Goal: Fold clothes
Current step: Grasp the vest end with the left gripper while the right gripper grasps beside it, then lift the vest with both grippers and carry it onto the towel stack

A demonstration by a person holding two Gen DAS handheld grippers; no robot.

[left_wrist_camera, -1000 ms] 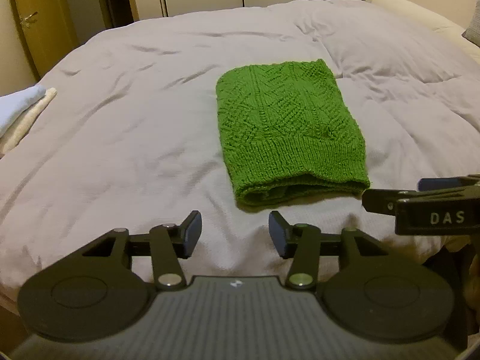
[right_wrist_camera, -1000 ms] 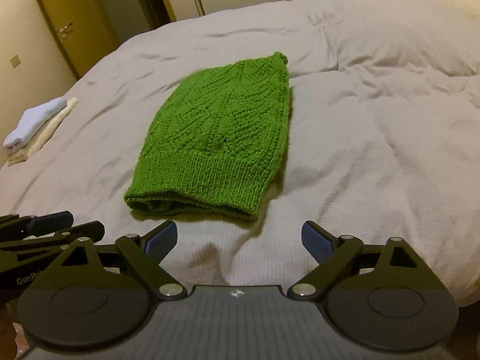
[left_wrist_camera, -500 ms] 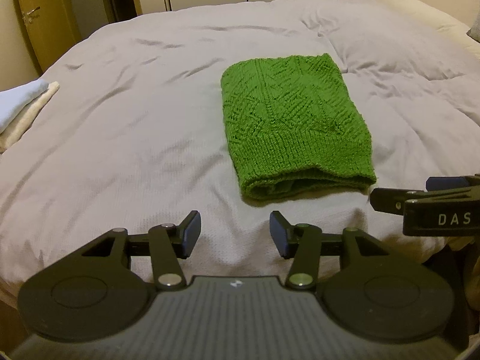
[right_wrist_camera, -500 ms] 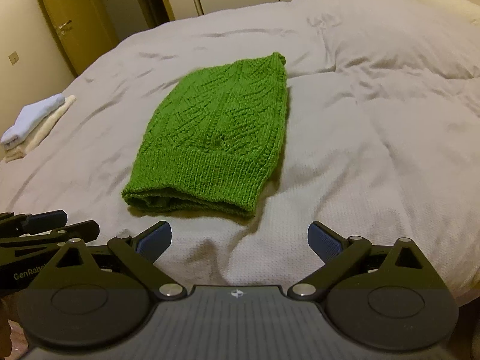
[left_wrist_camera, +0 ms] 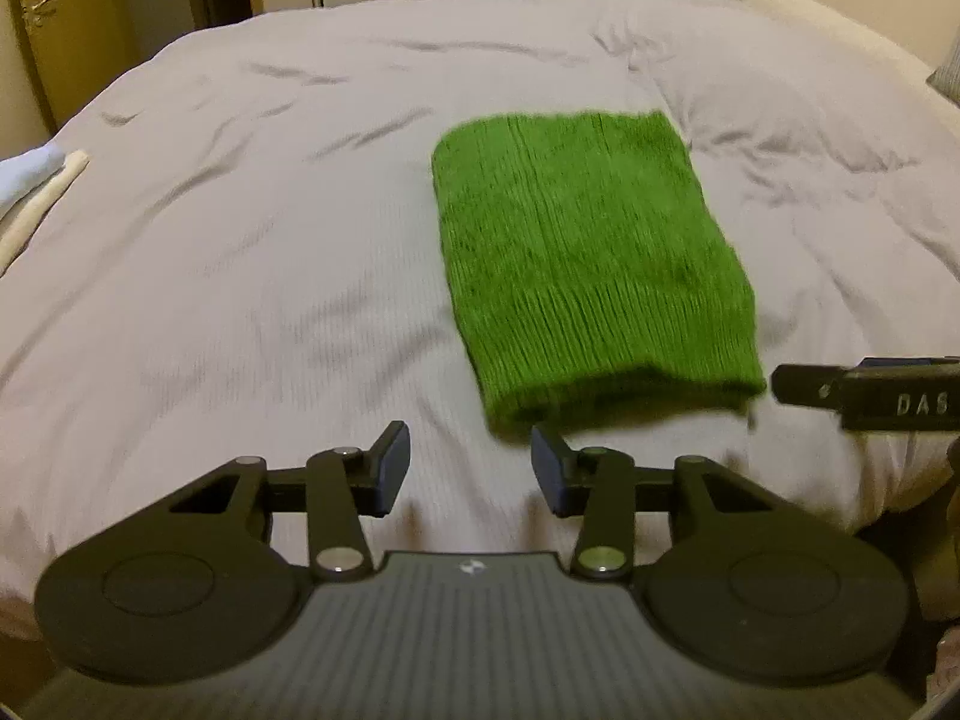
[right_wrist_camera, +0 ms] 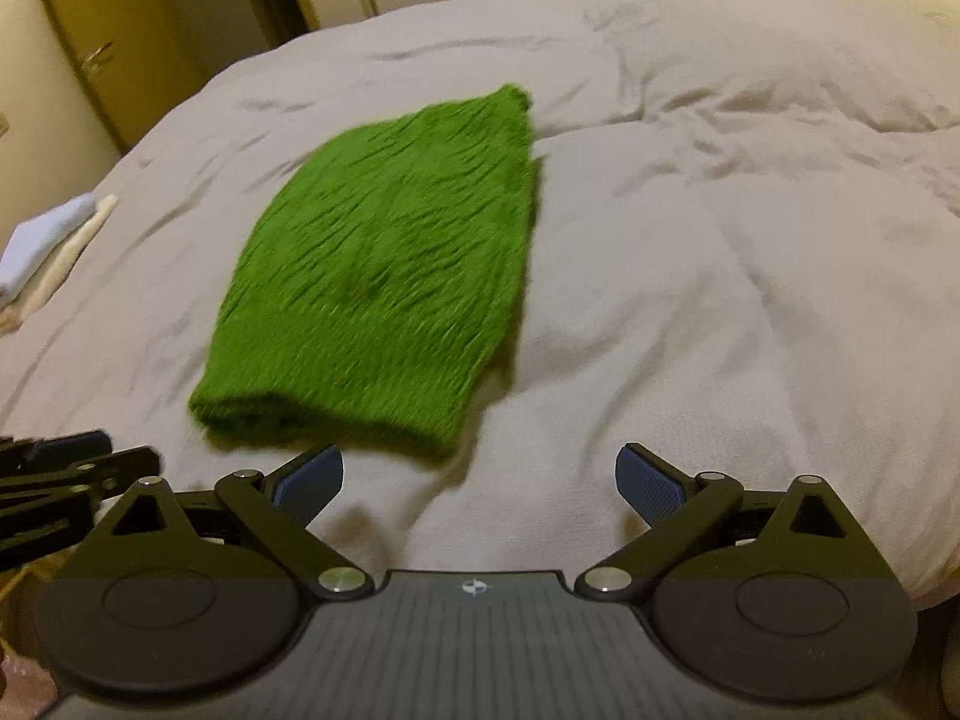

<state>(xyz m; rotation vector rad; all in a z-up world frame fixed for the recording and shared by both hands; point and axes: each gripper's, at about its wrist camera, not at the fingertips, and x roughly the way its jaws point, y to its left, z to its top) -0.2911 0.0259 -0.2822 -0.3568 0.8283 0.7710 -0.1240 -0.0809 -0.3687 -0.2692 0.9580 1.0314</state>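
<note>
A folded green knit sweater [left_wrist_camera: 588, 264] lies flat on the grey bed cover; it also shows in the right wrist view [right_wrist_camera: 384, 276]. My left gripper [left_wrist_camera: 471, 468] is open and empty, just short of the sweater's near left corner. My right gripper [right_wrist_camera: 480, 480] is open wide and empty, just short of the sweater's near right corner. The right gripper's side shows at the right edge of the left wrist view [left_wrist_camera: 870, 390]. Both views are blurred by motion.
The bed cover [left_wrist_camera: 240, 276] is rumpled, with folds at the far right [right_wrist_camera: 750, 138]. A small stack of folded white and cream cloths [right_wrist_camera: 48, 252] lies at the bed's left edge. A door [left_wrist_camera: 36, 18] and cabinets stand beyond the bed.
Both grippers have moved forward toward the sweater's near edge. The left gripper's jaws have opened a little wider. The sweater has not moved.
</note>
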